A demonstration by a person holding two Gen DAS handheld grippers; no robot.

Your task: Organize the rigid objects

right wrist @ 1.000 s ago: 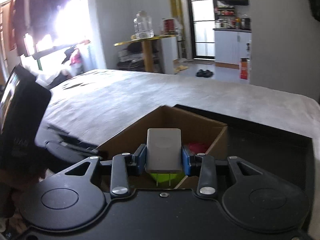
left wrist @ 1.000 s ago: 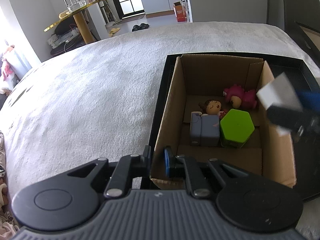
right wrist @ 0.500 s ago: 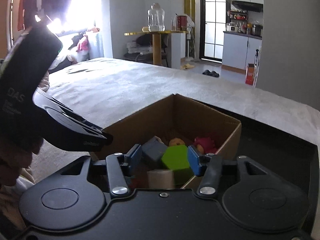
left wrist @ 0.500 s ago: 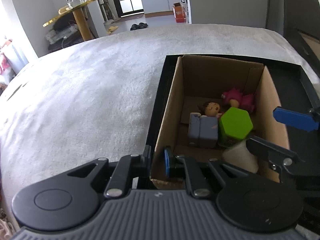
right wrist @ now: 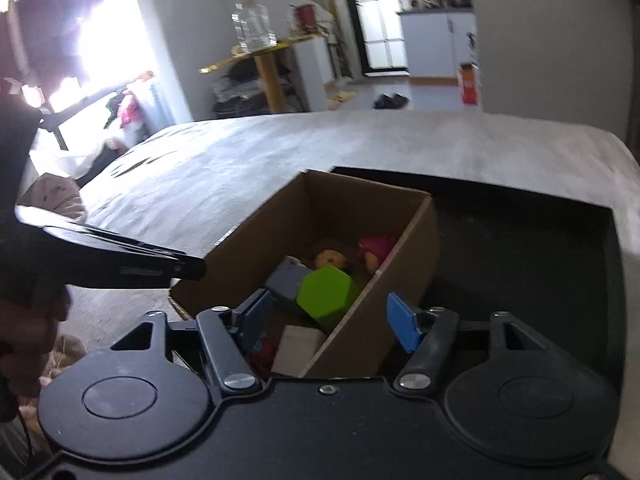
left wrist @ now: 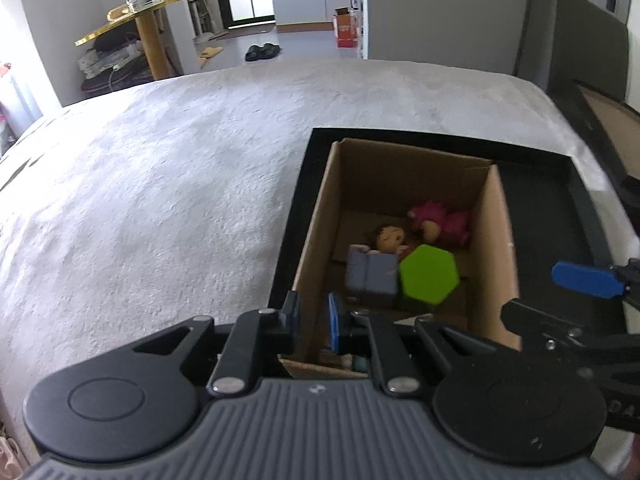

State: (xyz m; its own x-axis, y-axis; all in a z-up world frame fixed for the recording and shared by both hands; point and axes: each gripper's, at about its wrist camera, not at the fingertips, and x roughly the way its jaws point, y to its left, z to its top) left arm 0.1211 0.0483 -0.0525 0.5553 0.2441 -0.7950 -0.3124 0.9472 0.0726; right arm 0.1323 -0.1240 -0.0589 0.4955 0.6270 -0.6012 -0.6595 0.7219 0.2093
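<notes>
While left gripper [left wrist: 314,322] pinches cardboard box [left wrist: 494,248] near-left wall, right gripper [right wrist: 328,316] hangs spread, empty, above near end; white block [right wrist: 298,350] lies directly below.

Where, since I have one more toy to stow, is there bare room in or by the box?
The box floor is bare at the far end, beyond the doll and pink toy. The tray right of the box is bare too. Near half is crowded: grey block, green hexagon, white block.
</notes>
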